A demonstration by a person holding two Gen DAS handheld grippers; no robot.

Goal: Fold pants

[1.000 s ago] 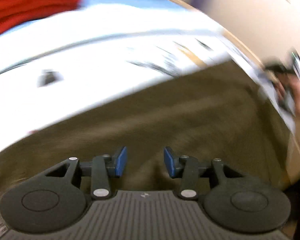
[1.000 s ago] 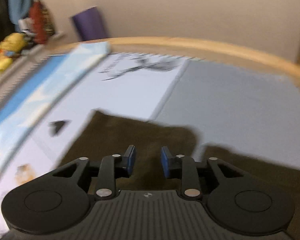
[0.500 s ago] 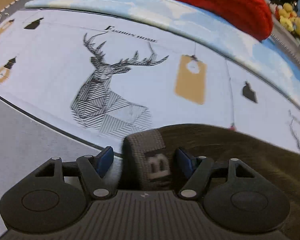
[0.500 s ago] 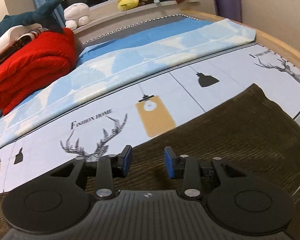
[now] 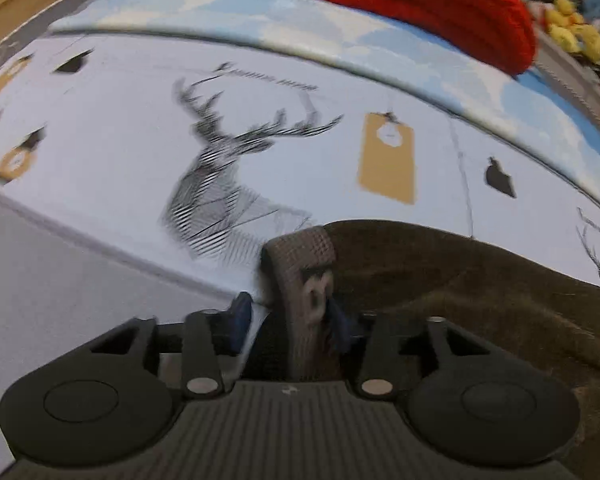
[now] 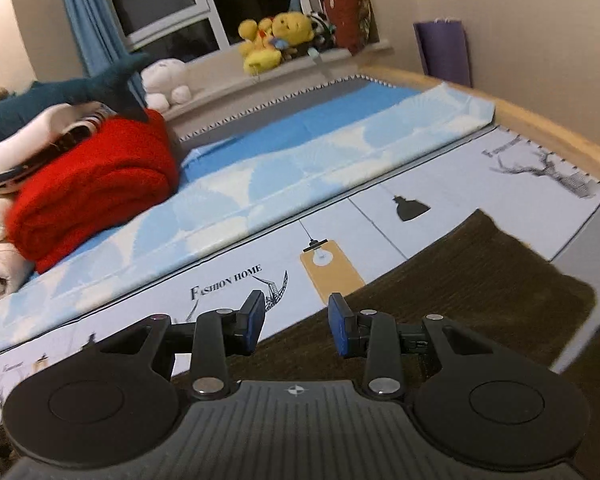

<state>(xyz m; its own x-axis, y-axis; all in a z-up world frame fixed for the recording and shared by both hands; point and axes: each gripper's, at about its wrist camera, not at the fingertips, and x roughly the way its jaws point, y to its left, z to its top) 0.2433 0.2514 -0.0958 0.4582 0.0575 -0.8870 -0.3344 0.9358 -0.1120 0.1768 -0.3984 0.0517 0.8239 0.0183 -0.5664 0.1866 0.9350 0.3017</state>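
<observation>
Pants (image 5: 480, 292), dark brown corduroy, lie spread on the bed's printed sheet (image 5: 120, 152), below the deer print. My left tongs (image 5: 288, 320) have just been closing around the grey waistband (image 5: 300, 264), which stands between the blue pads; the right pad is against it, but a gap shows beside the left one, so I see no firm grip. My right tongs (image 6: 296, 320) hang partly open and empty above the pants (image 6: 480, 280). A red blanket (image 6: 92, 184) lies well apart.
</observation>
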